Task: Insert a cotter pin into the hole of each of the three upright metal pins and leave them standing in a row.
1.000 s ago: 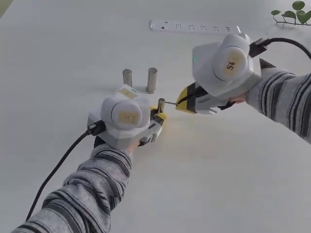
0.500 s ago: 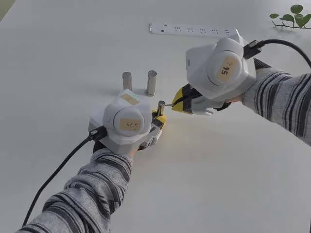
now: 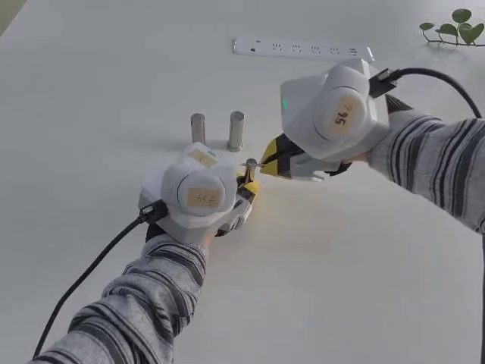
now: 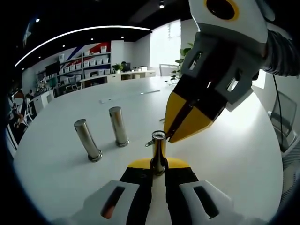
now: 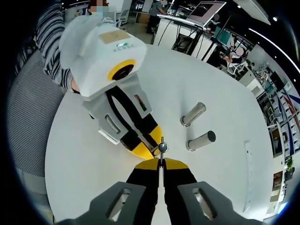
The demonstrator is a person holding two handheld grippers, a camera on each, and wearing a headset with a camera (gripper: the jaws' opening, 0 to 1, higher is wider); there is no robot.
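Note:
Two bare metal pins stand upright side by side on the white table. In front of them, my left gripper is shut on the lower part of a third upright pin. My right gripper comes in from the right, shut on a thin cotter pin that sits in the hole near that pin's top. In the left gripper view the held pin rises between my jaws and the cotter pin's end pokes out on its left side. The right gripper view looks along the cotter pin at the pin's top.
A white power strip lies at the far edge and a green plant sprig at the far right corner. A black cable trails from the left gripper towards me. The right gripper view has office desks and people beyond the table.
My right gripper has moved left towards the held pin, and the cotter pin has gone further into the hole. The left gripper and the two back pins have stayed put.

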